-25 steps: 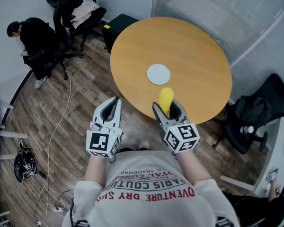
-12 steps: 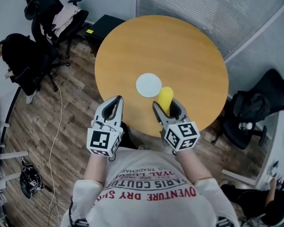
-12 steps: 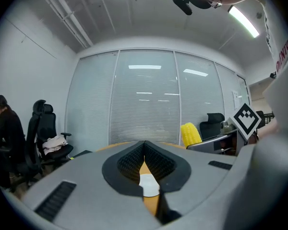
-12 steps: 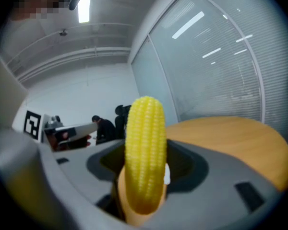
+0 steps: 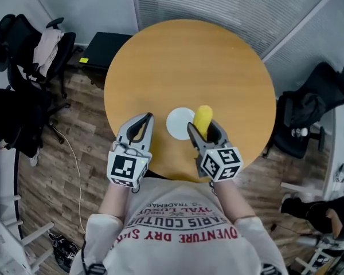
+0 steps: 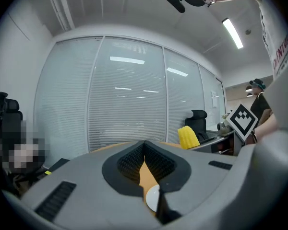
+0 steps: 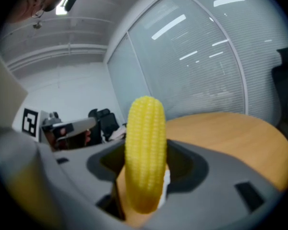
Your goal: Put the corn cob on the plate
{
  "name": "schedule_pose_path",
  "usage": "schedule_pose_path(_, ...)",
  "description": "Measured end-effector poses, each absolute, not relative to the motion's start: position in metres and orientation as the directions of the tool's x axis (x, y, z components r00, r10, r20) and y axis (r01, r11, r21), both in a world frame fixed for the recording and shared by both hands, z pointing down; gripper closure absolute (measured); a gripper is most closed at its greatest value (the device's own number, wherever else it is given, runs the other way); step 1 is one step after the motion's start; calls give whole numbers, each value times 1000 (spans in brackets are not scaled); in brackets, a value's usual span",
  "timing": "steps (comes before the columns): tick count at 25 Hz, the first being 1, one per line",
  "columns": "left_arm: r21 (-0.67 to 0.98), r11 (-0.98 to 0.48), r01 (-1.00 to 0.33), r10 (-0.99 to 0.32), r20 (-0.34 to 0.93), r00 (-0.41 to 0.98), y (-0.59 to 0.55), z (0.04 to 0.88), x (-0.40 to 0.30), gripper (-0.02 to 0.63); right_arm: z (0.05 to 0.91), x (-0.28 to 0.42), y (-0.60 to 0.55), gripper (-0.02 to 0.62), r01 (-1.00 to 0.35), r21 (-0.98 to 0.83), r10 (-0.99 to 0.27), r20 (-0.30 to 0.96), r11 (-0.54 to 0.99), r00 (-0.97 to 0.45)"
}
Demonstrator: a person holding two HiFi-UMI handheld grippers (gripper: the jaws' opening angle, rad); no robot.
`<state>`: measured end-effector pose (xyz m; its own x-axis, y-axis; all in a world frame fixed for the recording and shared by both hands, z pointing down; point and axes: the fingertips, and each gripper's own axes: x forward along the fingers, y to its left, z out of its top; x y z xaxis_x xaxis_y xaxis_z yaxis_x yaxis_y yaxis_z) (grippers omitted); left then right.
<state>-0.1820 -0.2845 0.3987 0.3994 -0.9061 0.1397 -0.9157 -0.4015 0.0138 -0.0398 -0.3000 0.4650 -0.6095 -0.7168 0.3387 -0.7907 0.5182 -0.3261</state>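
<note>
Corn cob (image 5: 202,118) tight between jaws of right hand-held gripper (image 5: 204,133), near plate (image 5: 176,124)

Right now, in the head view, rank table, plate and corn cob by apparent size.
1. table, by far the largest.
2. plate, its right edge covered.
3. corn cob. It is held nearer the camera, so its gap to the plate is unsure.

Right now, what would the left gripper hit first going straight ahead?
Probably nothing near: the left gripper points roughly level over the table, left of the plate; blinds stand far beyond. Depth is unclear.
</note>
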Motion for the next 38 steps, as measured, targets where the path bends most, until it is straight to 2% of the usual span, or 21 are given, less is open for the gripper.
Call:
schedule_pose_path(8,73,-542,-837,-815,197,545,-339,442,-193,571,533,-50,-322,328,-871,-347,-713,505,347,-486)
schedule_pose_path(18,137,-600,-788,-737,289,611,-365,506,-198,571,631,-50,-333,328,-917,-308,-598,696,253,-398)
schedule_pose_path(38,184,-639,-747,-661,366,655,-367,548,-193,571,696,-59,-344,327,-931,-286,-477,801,227,-362)
